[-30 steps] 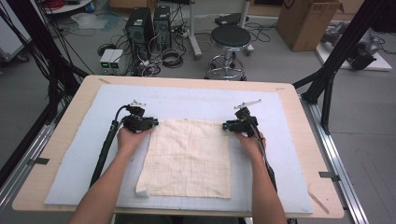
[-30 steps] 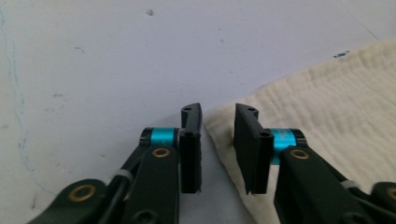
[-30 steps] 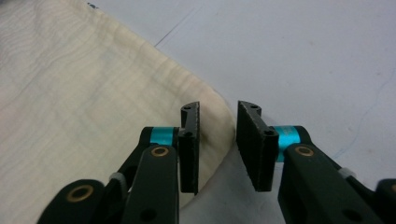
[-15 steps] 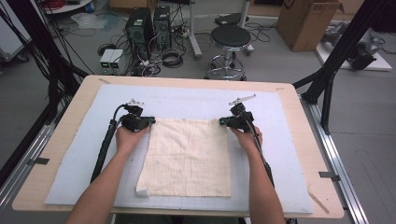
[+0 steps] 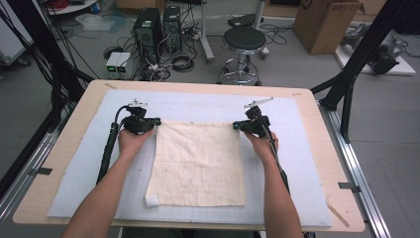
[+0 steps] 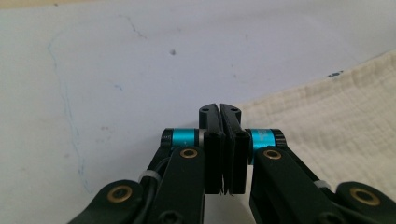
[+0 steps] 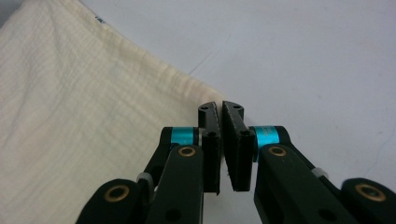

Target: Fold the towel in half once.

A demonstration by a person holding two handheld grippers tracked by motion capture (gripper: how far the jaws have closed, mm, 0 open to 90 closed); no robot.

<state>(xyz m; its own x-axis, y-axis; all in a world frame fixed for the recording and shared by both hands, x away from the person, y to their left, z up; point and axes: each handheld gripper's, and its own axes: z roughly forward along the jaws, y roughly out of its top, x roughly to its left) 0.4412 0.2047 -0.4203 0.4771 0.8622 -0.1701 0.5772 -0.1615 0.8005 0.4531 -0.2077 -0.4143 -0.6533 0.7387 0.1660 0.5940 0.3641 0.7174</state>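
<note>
Cloth [image 5: 198,163] of cream colour lies flat in the middle of the frame in the high view, spread on a pale blue mat [image 5: 307,163] that covers the wooden tabletop [image 5: 64,148]. At its upper left corner sits the left gripper [image 5: 154,121], held by the person's left hand [image 5: 130,141], and at its upper right corner sits the right gripper [image 5: 236,125], held by the right hand [image 5: 261,144]. In the left gripper view the fingers [image 6: 210,140] are pressed together just where the corner of the cloth [image 6: 327,126] ends; the tips hide the corner itself, so the fingers seem to be clamped on the edge of the fabric. In the right gripper view the fingers [image 7: 240,144] also stand together, with only a thin slit between them, and the corner of the cloth [image 7: 84,112] runs up to them from the left of the frame.
</note>
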